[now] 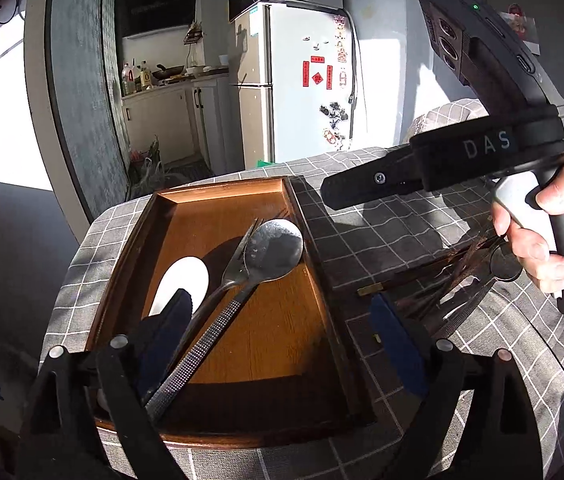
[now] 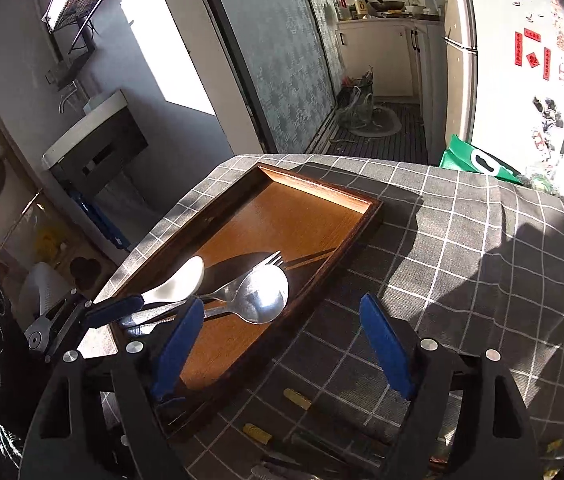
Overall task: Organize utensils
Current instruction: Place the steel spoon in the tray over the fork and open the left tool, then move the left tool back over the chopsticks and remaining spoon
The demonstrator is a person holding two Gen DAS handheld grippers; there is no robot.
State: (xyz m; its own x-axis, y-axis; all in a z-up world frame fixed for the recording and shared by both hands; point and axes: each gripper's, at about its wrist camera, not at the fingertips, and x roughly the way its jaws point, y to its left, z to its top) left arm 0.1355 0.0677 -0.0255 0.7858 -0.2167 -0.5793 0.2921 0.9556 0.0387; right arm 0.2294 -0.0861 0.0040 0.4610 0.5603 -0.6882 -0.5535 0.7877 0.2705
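A brown wooden tray (image 1: 282,336) (image 2: 313,216) lies on the grey checked tablecloth. In it lie a white ceramic spoon (image 1: 186,280) (image 2: 178,280), a metal fork (image 1: 238,256) (image 2: 266,262) and a large metal spoon (image 1: 274,248) (image 2: 262,292). My left gripper (image 1: 282,344) is open, low over the tray's near end, its left finger beside the white spoon; it also shows in the right wrist view (image 2: 114,312). My right gripper (image 2: 278,348) is open and empty, straddling the tray's right rim; its body shows in the left wrist view (image 1: 481,148). Dark chopsticks and more utensils (image 1: 453,276) (image 2: 321,440) lie on the cloth right of the tray.
The table's far edge drops off behind the tray. A white fridge (image 1: 305,80) and a kitchen counter (image 1: 170,84) stand beyond. A green bag (image 2: 477,162) sits past the table's far right corner. A sink cabinet (image 2: 94,140) stands to the left.
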